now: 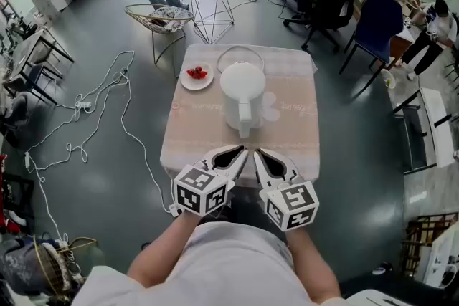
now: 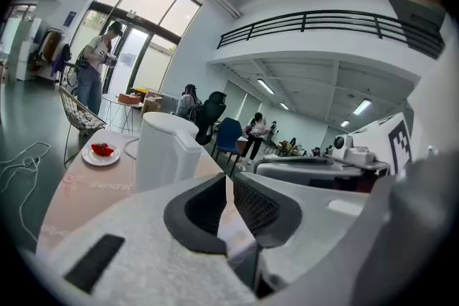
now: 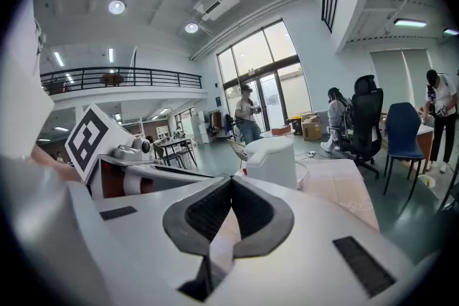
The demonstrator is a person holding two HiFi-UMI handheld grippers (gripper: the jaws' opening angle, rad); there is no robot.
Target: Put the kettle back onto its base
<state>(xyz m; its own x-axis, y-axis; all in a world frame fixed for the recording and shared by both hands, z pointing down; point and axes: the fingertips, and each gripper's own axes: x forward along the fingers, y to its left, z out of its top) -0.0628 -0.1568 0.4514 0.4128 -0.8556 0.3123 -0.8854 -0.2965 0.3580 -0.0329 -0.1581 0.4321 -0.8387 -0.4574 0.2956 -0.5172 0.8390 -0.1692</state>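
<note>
The white kettle [image 1: 242, 93] stands mid-table [image 1: 301, 147] with its handle toward the person, I think so that it is easy to take. The left gripper [image 1: 243, 151] and right gripper [image 1: 256, 153] hover at the near edge, both closed and empty.

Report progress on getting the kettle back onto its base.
Done: unclear. The kettle stands upright on the table, but no view shows a base under it. In hand: nothing; left gripper and right gripper are shut, empty, short of it. Left: check seating.
</note>
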